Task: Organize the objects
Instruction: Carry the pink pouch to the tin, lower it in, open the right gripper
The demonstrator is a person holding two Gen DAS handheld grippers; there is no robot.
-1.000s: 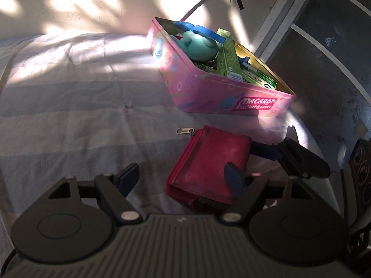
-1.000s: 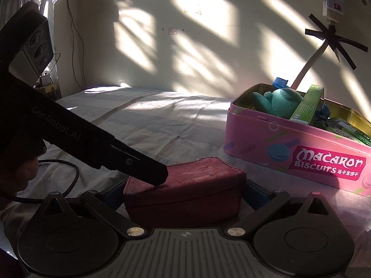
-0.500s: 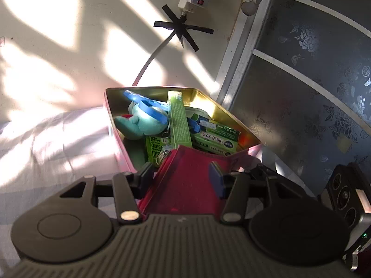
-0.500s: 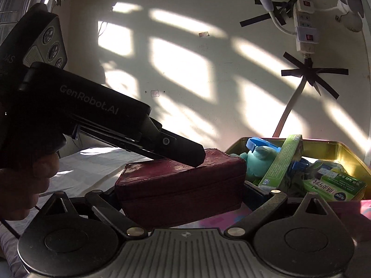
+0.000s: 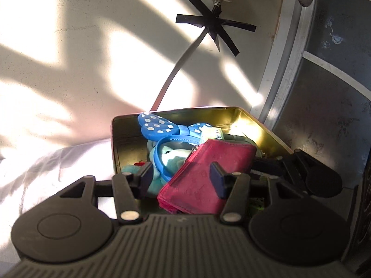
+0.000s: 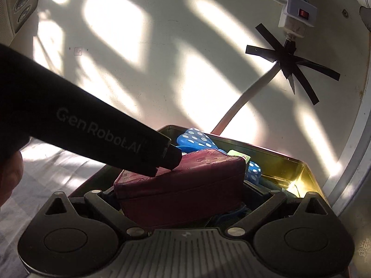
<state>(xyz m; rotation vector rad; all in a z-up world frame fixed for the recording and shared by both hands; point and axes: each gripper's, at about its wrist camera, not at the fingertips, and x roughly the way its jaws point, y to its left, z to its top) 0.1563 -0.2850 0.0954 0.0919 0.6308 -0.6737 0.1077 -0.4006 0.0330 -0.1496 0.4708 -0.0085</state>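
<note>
- Red wallet (image 6: 183,187) sits tilted over the open tin (image 5: 259,125), atop a teal plush (image 5: 167,159).
- Right gripper (image 6: 180,194) fingers pinch the wallet's sides.
- Left gripper (image 5: 182,176) fingers are spread, one resting on the wallet.

Both wrist cameras are sitting close behind their fingers, looking slightly upward over the open tin (image 5: 252,118) (image 6: 289,162) toward the sunlit wall. The left view is facing it from the tin's near edge; the right view is looking from beside it. Both are sharing the red wallet (image 5: 204,180) (image 6: 185,194) and taped cable (image 5: 171,74) (image 6: 245,97).
</note>
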